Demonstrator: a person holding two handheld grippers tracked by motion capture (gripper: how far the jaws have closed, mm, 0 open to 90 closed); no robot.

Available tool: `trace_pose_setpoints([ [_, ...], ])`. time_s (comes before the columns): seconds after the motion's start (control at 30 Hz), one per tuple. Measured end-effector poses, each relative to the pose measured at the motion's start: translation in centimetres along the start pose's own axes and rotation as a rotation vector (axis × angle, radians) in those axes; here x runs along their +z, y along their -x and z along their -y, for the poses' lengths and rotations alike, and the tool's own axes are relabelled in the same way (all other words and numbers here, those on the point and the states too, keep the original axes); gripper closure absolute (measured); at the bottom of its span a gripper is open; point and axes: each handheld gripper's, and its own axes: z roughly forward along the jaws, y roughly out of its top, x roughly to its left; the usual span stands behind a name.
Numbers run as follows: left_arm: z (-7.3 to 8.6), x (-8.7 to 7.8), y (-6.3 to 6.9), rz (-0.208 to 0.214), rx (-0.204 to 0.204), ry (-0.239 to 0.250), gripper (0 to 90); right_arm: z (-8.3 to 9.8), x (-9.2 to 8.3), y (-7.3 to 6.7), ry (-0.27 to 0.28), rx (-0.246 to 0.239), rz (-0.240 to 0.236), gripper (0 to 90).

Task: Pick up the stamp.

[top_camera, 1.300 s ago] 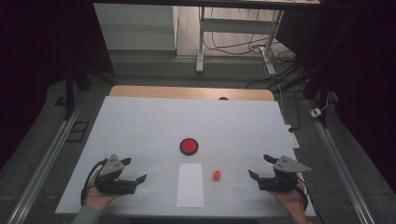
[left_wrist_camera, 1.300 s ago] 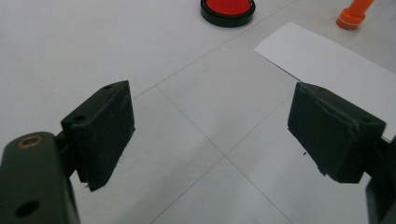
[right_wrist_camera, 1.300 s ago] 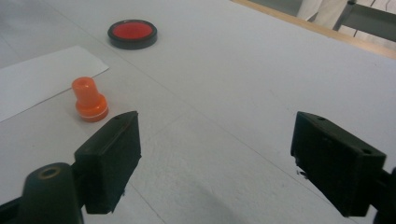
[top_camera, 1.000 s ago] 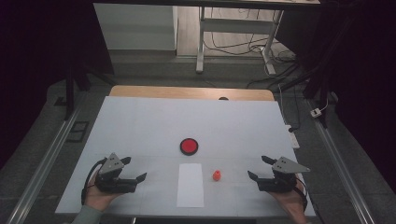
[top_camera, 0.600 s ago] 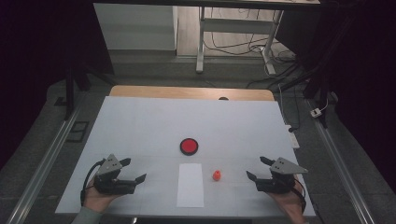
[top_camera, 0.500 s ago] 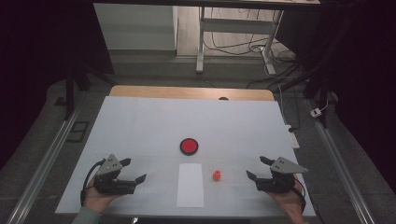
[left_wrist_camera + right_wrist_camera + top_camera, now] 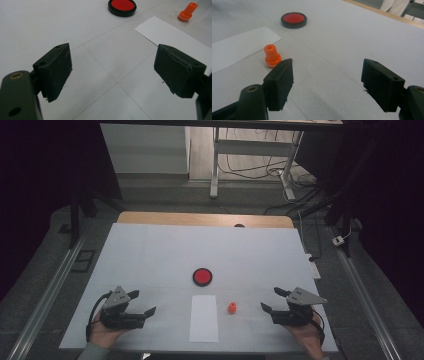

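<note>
Since the earlier frames, the left gripper (image 7: 138, 303) has been shifted slightly toward the person's edge of the table (image 7: 150, 250), and the right gripper (image 7: 274, 299) has been edged a little toward the middle; the things on the table are seen unmoved.

Both grippers are held low over the near part of the table, one at each side, well apart from each other. The left gripper's jaws are spread wide, with nothing between them but bare table, as is seen in the left gripper view. The right gripper's jaws are likewise spread wide and nothing is held.

An orange stamp (image 7: 232, 308) is stood upright on the table, just beside the right edge of a white sheet (image 7: 204, 318), and between that sheet and the right gripper. In the right gripper view the stamp (image 7: 272, 56) is seen just beyond the left jaw, not touched by it. A red ink pad (image 7: 202, 276) in a black rim is placed farther from the person, beyond the sheet's far end and apart from it. In the left gripper view the pad (image 7: 122, 7), stamp (image 7: 187, 12) and sheet (image 7: 175, 40) are seen ahead of the open jaws.
</note>
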Motion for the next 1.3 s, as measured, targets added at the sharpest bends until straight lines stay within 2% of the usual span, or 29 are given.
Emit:
trace_pose_setpoints([
  [0.3,0.2,0.2,0.0,-0.007,0.004,-0.009,15.5,-0.7,0.9,-0.7,-0.003,-0.007,-0.039,27.5],
  [0.5,0.2,0.3,0.1,-0.003,0.013,-0.014,15.6,-1.7,1.4,-1.3,-0.007,-0.01,-0.051,28.1],
  [0.7,0.4,0.1,0.3,-0.011,0.014,-0.011,15.8,-2.7,2.1,-2.2,-0.003,-0.023,-0.086,28.4],
  [0.9,0.4,0.3,0.2,-0.011,0.012,-0.015,15.8,-3.0,3.1,-2.7,-0.044,-0.035,-0.11,28.4],
  [1.03,0.3,0.2,0.2,-0.012,0.016,-0.013,15.9,-3.4,3.3,-2.9,-0.045,-0.037,-0.123,28.6],
  [1.3,0.4,0.3,0.2,-0.015,0.012,-0.014,16.1,-5.1,5.3,-3.9,-0.071,-0.06,-0.161,28.8],
])
